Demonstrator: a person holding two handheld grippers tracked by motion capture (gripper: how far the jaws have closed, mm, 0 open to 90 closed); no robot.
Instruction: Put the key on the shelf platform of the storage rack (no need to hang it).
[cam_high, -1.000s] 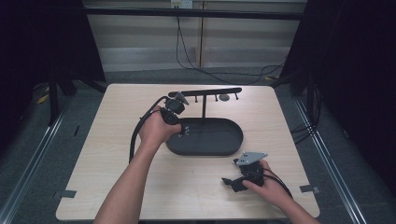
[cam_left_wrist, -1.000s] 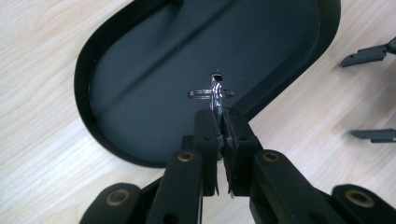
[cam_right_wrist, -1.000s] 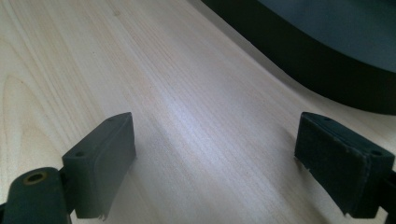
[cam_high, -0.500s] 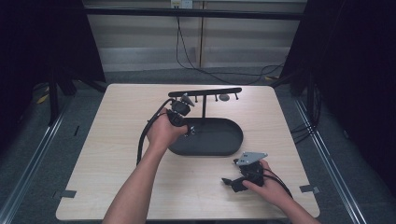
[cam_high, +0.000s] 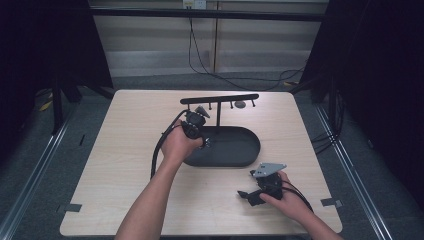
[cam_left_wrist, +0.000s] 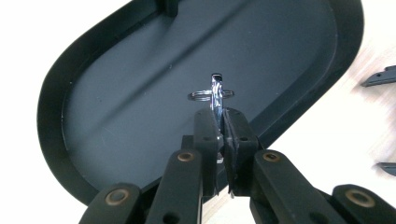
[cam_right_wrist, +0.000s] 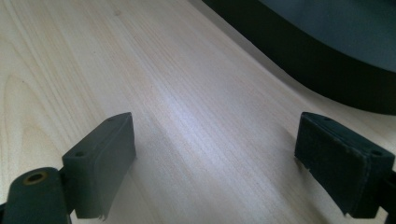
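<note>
- Your left gripper has come down from the hook rack over the tray, jaws clamped on a key.
- Judgement: set-down is next.
- Your right gripper rests wide open, empty, near the worktop's front edge.

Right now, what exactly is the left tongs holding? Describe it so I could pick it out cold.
On the wooden table lies a black oval tray. Above its floor the left tongs are shut on a small shiny metal piece threaded on a thin wire ring. It is the one bright, reflective thing against the matte black tray.
</note>
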